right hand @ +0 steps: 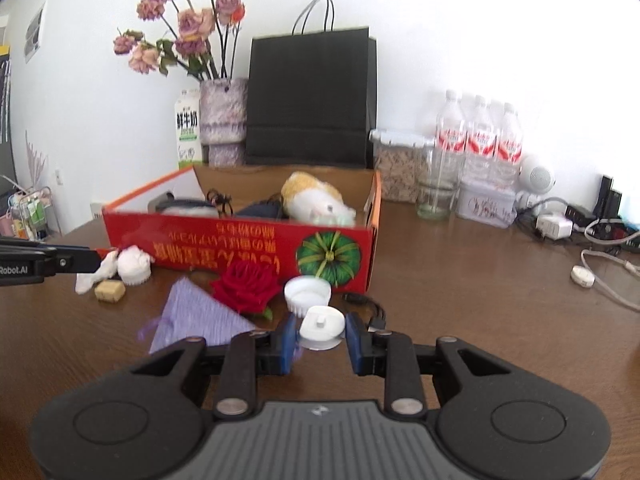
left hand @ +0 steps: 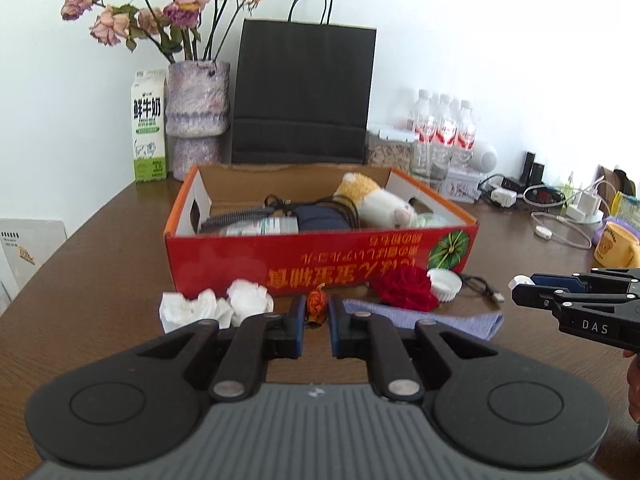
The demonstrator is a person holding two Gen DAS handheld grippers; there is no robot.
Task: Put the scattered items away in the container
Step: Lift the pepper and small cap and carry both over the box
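My left hand-held gripper (left hand: 317, 309) pinches a small orange dried bud (left hand: 317, 303), my right hand-held gripper (right hand: 321, 330) pinches a white cap (right hand: 322, 325), both just before the red box (left hand: 320, 256).

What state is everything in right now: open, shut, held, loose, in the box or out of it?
Left gripper: shut on a small orange bud.
Right gripper: shut on a white disc.
Box: open-topped, partly filled.
Plush toy: in the box.
Red rose: loose on the table.
White cap: on the table.
Purple cloth: flat on the table.
Crumpled tissues: outside the box.
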